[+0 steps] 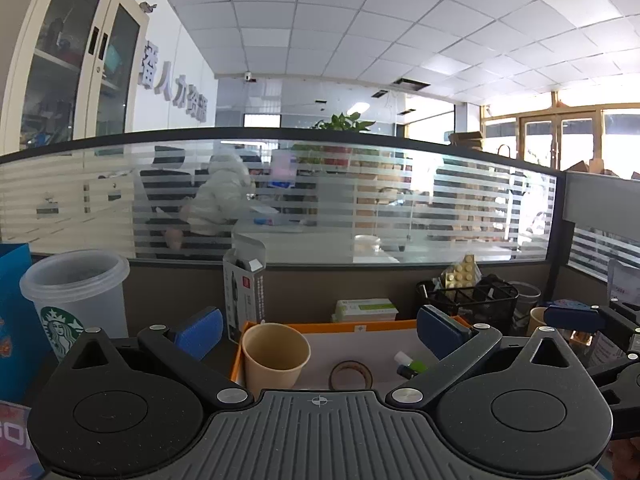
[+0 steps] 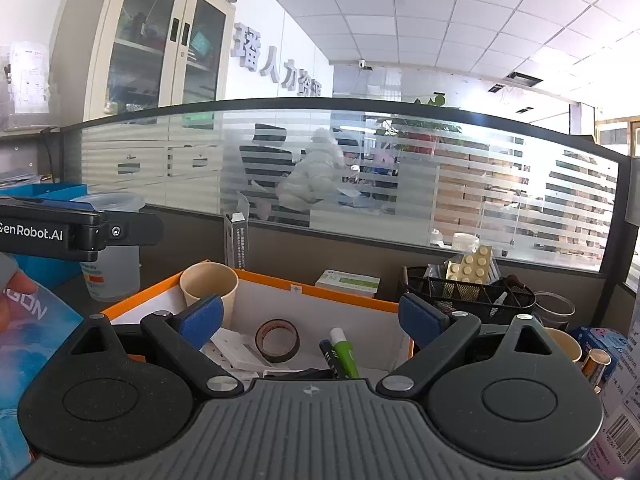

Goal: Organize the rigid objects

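1. The left tongs [image 1: 318, 330] stand released, blue pads wide apart, with nothing between them.
2. The right tongs [image 2: 310, 318] are likewise released and empty, blue pads spread wide.
3. Just ahead of both tongs sits an orange-rimmed box [image 2: 320, 286] on the table [image 2: 80, 300]; both point into it.
4. A paper cup [image 1: 276, 354] stands upright in the box, just beyond the left pad of the left tongs; in the right view it [image 2: 209, 284] stands behind the left pad of the right tongs.
5. A tape roll [image 2: 277, 340] lies in the box between the right tongs' pads, tilted; in the left view it [image 1: 351, 374] sits low, between the pads.
6. A green tube [image 2: 345, 350] and a dark pen [image 2: 330, 358] lie side by side right of the roll, near the right tongs' body.
7. A white flat piece [image 2: 236, 350] lies under the roll, by the left pad of the right tongs; what it is I cannot tell.
8. Left of the left tongs stands a clear tumbler [image 1: 76, 296] with a green logo.
9. Beyond the box, past the left tongs, a grey carton [image 1: 244, 288] stands upright and a small white-green box [image 1: 366, 309] lies flat.
10. Ahead and right of the right tongs, a black mesh holder [image 2: 468, 290] holds a blister pack [image 2: 472, 266].
11. A second cup [image 2: 564, 344] stands right of the right tongs.
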Tool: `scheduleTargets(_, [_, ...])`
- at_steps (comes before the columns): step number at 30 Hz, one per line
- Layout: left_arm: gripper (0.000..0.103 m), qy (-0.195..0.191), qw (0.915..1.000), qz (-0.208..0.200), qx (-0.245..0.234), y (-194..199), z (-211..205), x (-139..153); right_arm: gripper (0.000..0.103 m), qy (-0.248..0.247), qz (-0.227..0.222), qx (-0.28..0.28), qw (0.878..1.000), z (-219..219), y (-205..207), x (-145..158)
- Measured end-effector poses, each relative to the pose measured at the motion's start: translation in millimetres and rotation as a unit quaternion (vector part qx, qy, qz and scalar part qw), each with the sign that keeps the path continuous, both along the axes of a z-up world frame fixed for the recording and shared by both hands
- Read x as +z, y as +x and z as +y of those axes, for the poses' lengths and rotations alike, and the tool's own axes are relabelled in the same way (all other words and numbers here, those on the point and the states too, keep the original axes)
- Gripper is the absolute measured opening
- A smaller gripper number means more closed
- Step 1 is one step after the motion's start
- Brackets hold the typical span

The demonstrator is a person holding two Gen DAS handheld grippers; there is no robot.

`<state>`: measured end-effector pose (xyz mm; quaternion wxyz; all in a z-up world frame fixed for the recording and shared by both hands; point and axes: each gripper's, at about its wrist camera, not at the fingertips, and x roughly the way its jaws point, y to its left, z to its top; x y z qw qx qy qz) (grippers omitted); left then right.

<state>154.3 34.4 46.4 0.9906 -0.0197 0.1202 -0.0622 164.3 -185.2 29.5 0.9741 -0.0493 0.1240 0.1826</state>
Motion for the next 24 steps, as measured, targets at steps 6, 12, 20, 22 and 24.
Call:
scheduleTargets(6, [0.103,0.001,1.0000,-0.004,-0.003,-7,0,3,0.096,0.000,-0.004,0.000,1.000,0,-5,2])
scheduleTargets(12, [0.103,0.005,0.9999,-0.008,-0.005,-13,-3,7,0.097,0.000,-0.004,0.000,1.000,0,-5,2])
scheduleTargets(20, [0.103,0.008,0.9999,-0.008,-0.008,-14,-6,8,0.098,0.000,-0.005,-0.001,1.000,0,-7,3])
scheduleTargets(22, [0.103,0.008,0.9999,-0.007,-0.009,-14,-6,8,0.099,0.000,-0.005,-0.001,1.000,0,-7,3])
scheduleTargets(24, [0.103,0.010,0.9999,-0.007,-0.010,-15,-8,8,0.099,0.000,-0.005,-0.001,1.000,0,-6,3])
